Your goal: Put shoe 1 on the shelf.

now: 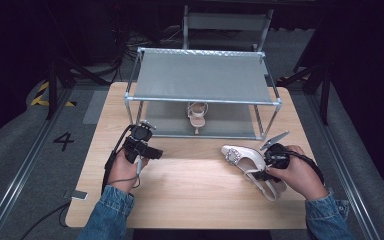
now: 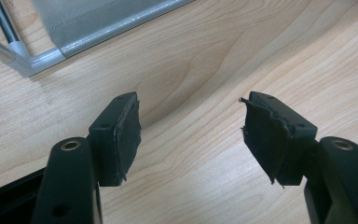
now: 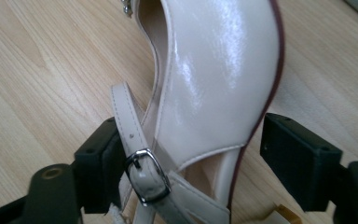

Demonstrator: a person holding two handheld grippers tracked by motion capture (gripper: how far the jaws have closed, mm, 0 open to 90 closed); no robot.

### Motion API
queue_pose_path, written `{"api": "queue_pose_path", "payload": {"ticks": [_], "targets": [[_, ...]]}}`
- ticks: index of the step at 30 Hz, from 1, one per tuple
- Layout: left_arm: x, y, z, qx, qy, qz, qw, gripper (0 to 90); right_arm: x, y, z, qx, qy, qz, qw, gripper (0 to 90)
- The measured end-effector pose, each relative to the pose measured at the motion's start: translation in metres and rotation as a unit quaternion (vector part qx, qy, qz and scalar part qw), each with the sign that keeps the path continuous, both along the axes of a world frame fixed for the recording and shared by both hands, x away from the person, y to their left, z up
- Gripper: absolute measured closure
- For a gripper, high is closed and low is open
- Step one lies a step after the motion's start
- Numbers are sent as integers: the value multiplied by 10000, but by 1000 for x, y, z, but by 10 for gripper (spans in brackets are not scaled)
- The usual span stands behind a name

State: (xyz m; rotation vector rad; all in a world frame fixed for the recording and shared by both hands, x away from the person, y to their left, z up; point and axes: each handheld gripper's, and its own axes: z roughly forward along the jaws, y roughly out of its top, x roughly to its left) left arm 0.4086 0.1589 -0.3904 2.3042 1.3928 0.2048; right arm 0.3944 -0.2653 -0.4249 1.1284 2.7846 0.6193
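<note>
The right gripper (image 1: 266,168) is sitting at the near right of the wooden table (image 1: 190,190), its jaws standing apart around the rear part of a cream slingback shoe (image 1: 250,162). In the right gripper view the shoe (image 3: 214,79) is lying on its side between the jaws: the buckled strap (image 3: 142,175) is resting against the left pad, while the right pad is standing clear of the sole edge, so nothing is being clamped. The shoe's jewelled toe (image 1: 231,155) is pointing away toward the table's middle. The left gripper (image 1: 150,150) is hovering over bare wood at the left, jaws open and holding nothing. Farther back, a metal shoe rack (image 1: 205,75) is standing, with a second cream shoe (image 1: 197,115) sitting on its lower shelf.
</note>
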Motion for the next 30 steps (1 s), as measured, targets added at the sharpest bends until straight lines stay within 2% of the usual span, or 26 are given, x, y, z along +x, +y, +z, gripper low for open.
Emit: {"api": "queue_pose_path", "payload": {"ticks": [2, 3, 6, 8, 10, 14, 18, 20, 22, 23, 25, 26, 27, 28, 30], "targets": [[0, -1, 0, -14, 11, -37, 10000, 360, 0, 2, -1, -139, 12, 81, 9999, 417], [0, -2, 0, 54, -4, -82, 10000, 360, -1, 2, 1, -172, -32, 58, 9998, 453], [0, -5, -1, 40, 25, -88, 10000, 361, -3, 2, 4, -47, -20, -129, 9999, 503], [1, -5, -1, 105, 4, -125, 9999, 362, -3, 2, 4, -88, -41, -119, 9999, 532], [2, -7, -1, 74, 36, -117, 9999, 362, -6, 3, 6, -105, 24, -113, 9999, 556], [4, -11, -1, 63, 55, -140, 9999, 363, -14, 4, 12, 81, 501, -300, 9983, 573], [6, -17, -3, 110, 87, -230, 9996, 363, -22, 4, 16, 351, 1034, -458, 9930, 564], [7, -19, -3, 122, 80, -269, 9995, 362, -22, 2, 14, 415, 1137, -474, 9915, 553], [7, -21, -3, 152, 90, -283, 9994, 363, -18, -2, 10, 387, 988, -468, 9932, 541], [7, -21, -3, 158, 66, -300, 9994, 363, -16, -6, 10, 345, 748, -523, 9952, 499], [7, -21, -4, 153, 76, -295, 9994, 363, -13, -12, 13, 451, 303, -765, 9956, 468], [7, -21, -4, 152, 77, -295, 9994, 364, -12, -15, 14, 365, 144, -766, 9963, 458], [6, -22, -4, 151, 81, -287, 9994, 364, -11, -16, 15, 320, 56, -762, 9966, 405], [6, -22, -5, 156, 84, -286, 9994, 364, -9, -19, 13, 219, -229, -729, 9968, 407], [6, -21, -5, 172, 110, -303, 9993, 364, -7, -21, 12, 216, -255, -765, 9965, 405]]}}
